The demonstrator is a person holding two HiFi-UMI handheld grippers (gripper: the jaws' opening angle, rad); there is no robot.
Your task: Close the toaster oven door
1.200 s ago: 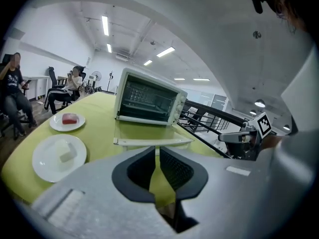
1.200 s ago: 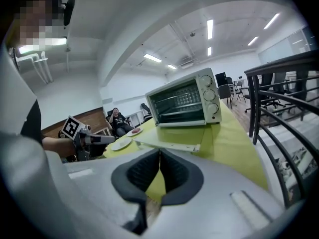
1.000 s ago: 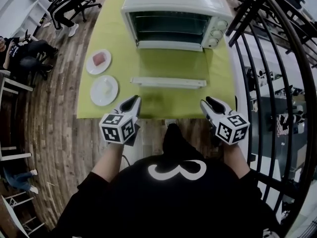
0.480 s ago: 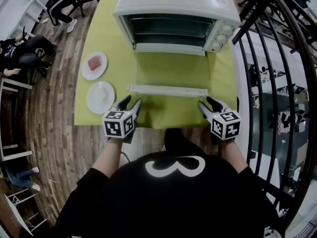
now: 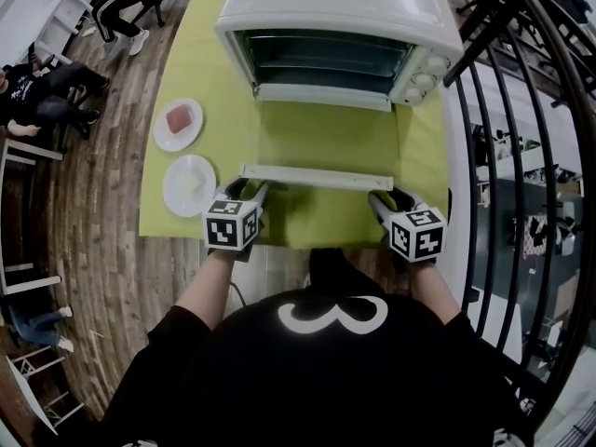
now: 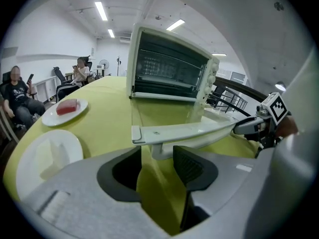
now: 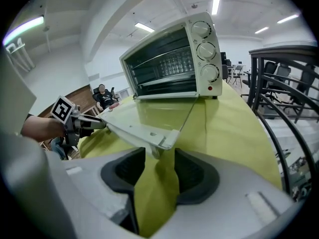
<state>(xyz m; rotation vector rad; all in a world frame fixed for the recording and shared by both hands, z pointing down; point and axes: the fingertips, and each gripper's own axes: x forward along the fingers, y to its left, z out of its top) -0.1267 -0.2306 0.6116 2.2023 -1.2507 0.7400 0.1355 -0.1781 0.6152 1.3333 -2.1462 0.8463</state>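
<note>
A white toaster oven [image 5: 340, 7] stood on the yellow-green counter [image 5: 207, 73]. To its left lay a far plate [image 5: 163, 136] holding pink food [image 5: 179, 117] and a near plate [image 5: 173, 196] holding something pale.

In the head view the upper edge of the frame cuts off the back of the white metal toaster oven [image 5: 340, 7]. At the left middle, the pale piece of food [image 5: 192, 181] on the nearer round white plate [image 5: 173, 201] is too small to tell. In the right gripper view the print around the three cream knobs [image 7: 206, 50] is unreadable.
</note>
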